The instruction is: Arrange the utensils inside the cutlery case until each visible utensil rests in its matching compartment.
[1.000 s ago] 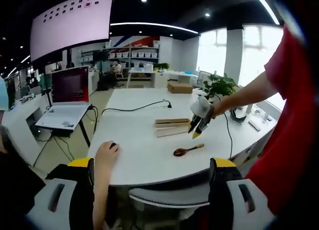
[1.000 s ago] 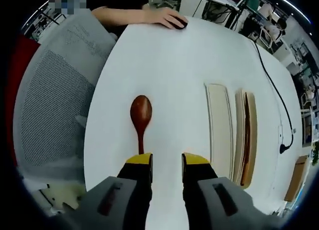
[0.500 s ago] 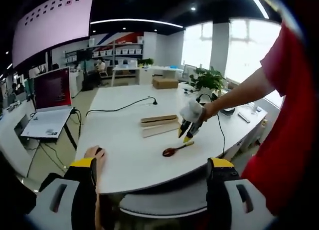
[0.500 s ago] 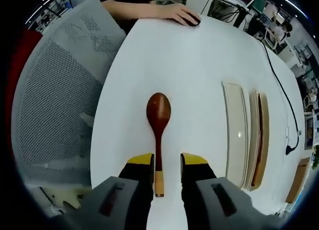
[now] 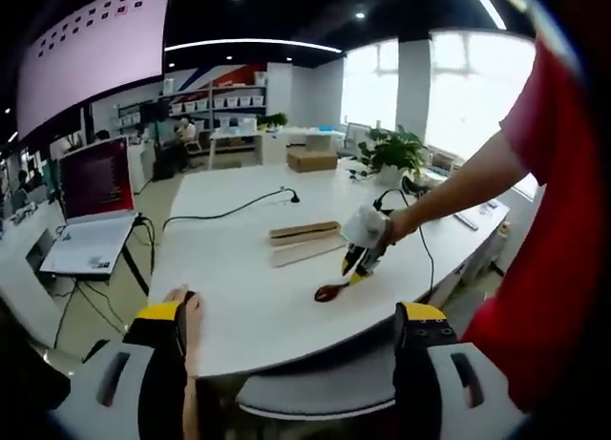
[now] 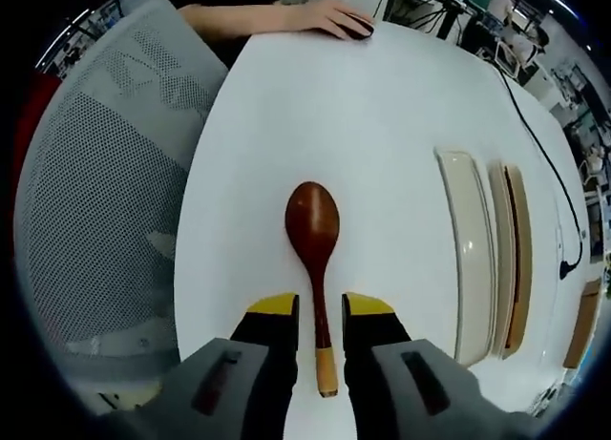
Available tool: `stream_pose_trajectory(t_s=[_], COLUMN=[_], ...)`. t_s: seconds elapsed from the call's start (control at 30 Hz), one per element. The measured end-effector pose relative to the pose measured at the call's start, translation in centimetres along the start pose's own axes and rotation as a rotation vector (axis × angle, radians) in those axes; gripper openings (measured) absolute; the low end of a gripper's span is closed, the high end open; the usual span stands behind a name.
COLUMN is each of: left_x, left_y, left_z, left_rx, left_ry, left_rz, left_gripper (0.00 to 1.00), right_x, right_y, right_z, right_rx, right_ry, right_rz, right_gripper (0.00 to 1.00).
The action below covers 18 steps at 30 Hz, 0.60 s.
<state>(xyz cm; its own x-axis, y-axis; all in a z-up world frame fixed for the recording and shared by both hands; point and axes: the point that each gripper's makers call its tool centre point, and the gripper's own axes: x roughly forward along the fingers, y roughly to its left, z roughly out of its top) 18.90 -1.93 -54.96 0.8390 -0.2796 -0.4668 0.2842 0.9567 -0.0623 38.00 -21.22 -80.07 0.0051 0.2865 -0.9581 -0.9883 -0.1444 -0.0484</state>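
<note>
The right gripper (image 6: 320, 311) straddles the wooden spoon (image 6: 314, 244) handle — jaws parted, not clenched — left of the cutlery case (image 6: 487, 259); left gripper (image 5: 291, 325) spread wide.

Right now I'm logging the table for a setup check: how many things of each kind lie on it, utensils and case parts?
Wooden spoon: 1
Cream case tray: 1
Wood-lined case part beside it: 1
Black cable: 1
Total: 4
The right gripper straddles the spoon handle, jaws apart.
</note>
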Motion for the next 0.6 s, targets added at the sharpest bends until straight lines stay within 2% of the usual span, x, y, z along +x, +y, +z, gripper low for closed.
stream_pose_trajectory(t_s=[0.17,0.33,0.37,0.4,0.43,0.5,0.53,0.6], left_x=[-0.3,-0.4,-0.5,-0.5,-0.9,-1.9,-2.4,-2.9], left_y=[-0.1,0.3,0.5,0.5,0.7,1.4,1.5,1.9], left_z=[0.1,-0.4,-0.8,-1.0,-1.5,-2.2,-3.0,-4.8], left_rx=[-0.054,-0.046,-0.038,-0.036,-0.039,-0.079,-0.089,-0.100], left_ry=[-0.031,-0.022,-0.010,-0.007,0.006,-0.011,-0.014,0.032], left_rz=[-0.013,0.006,0.008,0.009,0.020,0.063,0.061,0.067], left_gripper=[0.93,0.93,0.93,0.93,0.93,0.93,0.93,0.94], right_x=[0.7,1.1,1.2,1.3,1.3,1.3,1.3,1.4], right_y=[-0.3,0.0,0.0,0.4,0.5,0.3,0.3,0.5], right_z=[-0.8,-1.3,-1.3,-0.9,-0.5,-0.7,-0.8,-0.8], right_rx=[-0.013,-0.031,-0.029,0.000,0.026,0.034,0.026,0.006], right_ry=[0.033,0.079,0.076,0.043,0.014,0.028,0.035,0.036], right_rz=[0.004,0.027,0.028,0.045,0.051,0.039,0.032,0.039], right_gripper=[0.16,0.16,0.15,0.15,0.16,0.16,0.15,0.15])
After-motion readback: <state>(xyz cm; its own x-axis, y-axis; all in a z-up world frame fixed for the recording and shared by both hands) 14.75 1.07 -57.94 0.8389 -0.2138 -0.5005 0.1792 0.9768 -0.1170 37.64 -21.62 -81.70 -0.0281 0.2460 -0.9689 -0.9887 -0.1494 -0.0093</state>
